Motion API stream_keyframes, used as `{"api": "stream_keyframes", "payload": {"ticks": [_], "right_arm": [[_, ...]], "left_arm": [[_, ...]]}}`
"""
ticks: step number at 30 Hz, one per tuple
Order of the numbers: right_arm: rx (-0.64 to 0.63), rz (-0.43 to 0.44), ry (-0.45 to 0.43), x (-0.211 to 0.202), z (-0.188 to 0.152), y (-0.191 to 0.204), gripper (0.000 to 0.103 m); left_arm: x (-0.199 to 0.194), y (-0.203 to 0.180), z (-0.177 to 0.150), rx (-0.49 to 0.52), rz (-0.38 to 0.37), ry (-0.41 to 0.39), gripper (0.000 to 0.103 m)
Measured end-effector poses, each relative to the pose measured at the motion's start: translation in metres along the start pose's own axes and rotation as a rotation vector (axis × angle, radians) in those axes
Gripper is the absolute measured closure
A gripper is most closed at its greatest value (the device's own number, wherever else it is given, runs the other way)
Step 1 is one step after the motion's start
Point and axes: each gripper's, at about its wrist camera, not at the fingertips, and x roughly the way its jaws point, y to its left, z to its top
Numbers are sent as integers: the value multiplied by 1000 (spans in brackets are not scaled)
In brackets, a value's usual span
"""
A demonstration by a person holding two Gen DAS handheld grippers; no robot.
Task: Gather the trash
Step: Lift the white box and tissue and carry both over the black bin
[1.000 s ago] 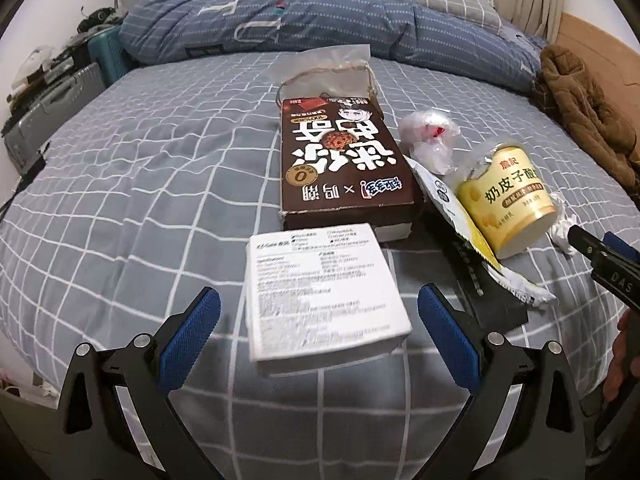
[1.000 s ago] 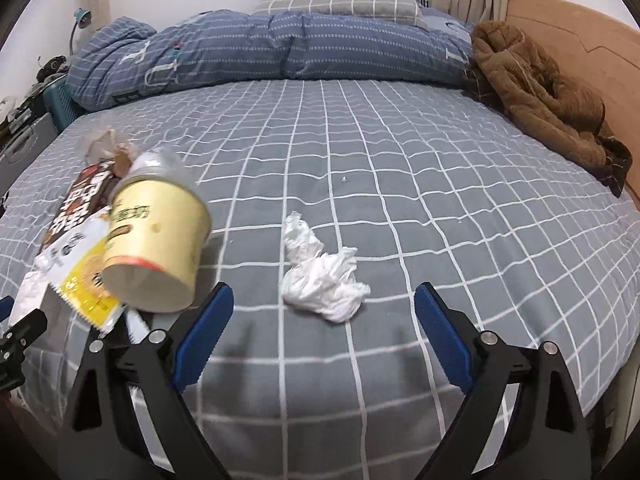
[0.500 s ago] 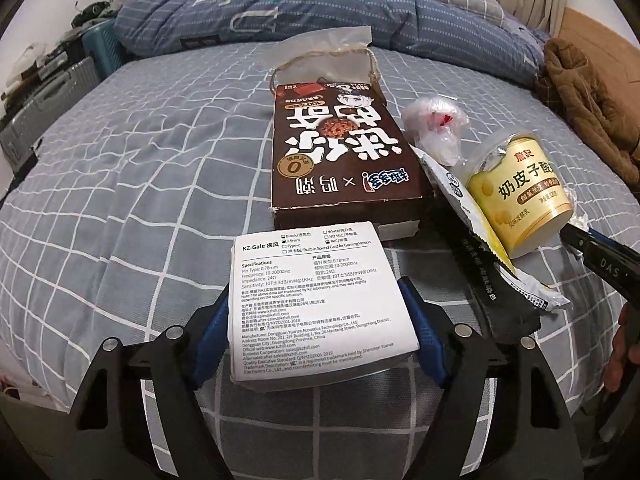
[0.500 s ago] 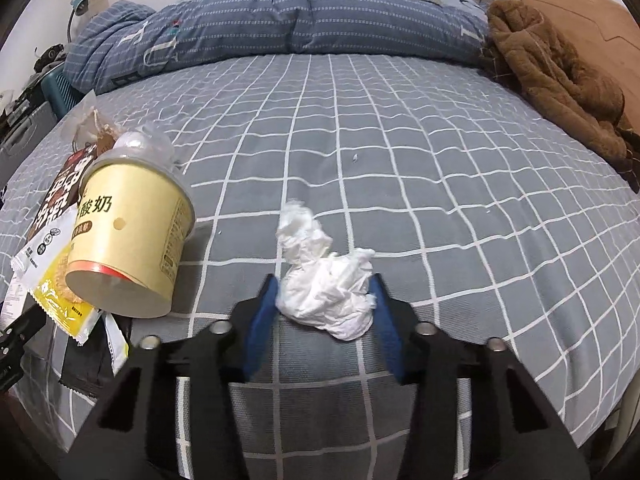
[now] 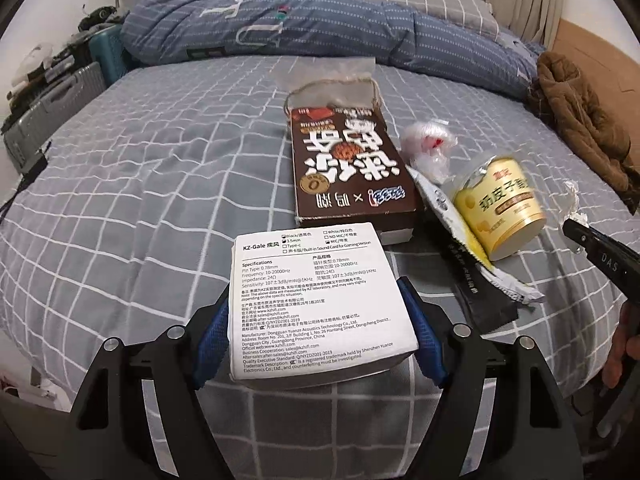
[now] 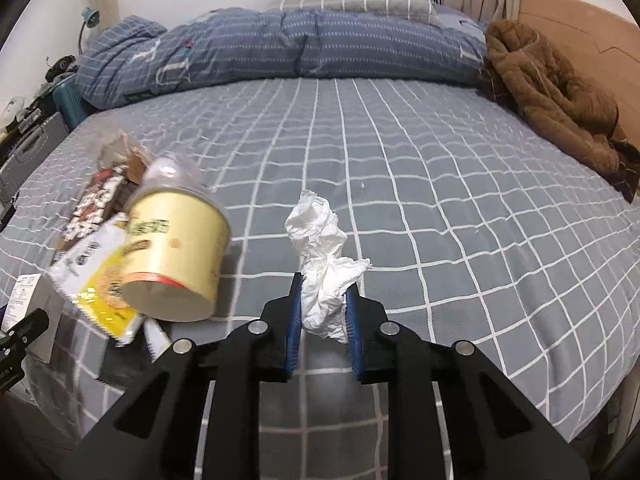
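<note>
Both tools have just taken hold of something, so I'd say this is the grab step of the clean-up, with the lifting and carrying off yet to come. Starting at the left, the left gripper (image 5: 316,334) has its blue pads pressed against the two sides of the white box (image 5: 316,300), which sits at 6 o'clock in that camera's view, label side up, seemingly just clear of the bed (image 5: 140,200). Straight ahead at 12 o'clock lies the brown box (image 5: 348,168), flat on the sheet, with a clear bag (image 5: 332,84) beyond its far end. Toward 2 o'clock there is a wad of plastic (image 5: 430,148), then a torn wrapper (image 5: 460,240) and the yellow cup (image 5: 500,204) lying on its side across it; its mouth faces away, so I cannot tell whether anything is left inside. Furthest right, the right gripper (image 6: 320,320) has closed narrowly on the tissue (image 6: 320,264), which bulges up out of the pads toward 12 o'clock. No bin or bag for the rubbish shows in either view, so the next move calls for raising both pieces clear of the bedding and finding where they go; the tissue is soft and could slip or tear loose, while the white box looks stiff enough to carry. The other pieces remain to be gathered.
</note>
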Motion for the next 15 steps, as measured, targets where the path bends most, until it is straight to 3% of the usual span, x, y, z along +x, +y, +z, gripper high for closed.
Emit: {"api": "stream_keyframes", "payload": {"ticks": [15], "right_arm": [[-43,44,-64,-68,-19,30,84]], "left_arm": [[-53,-6,-10,23,-30,-74,28]]}}
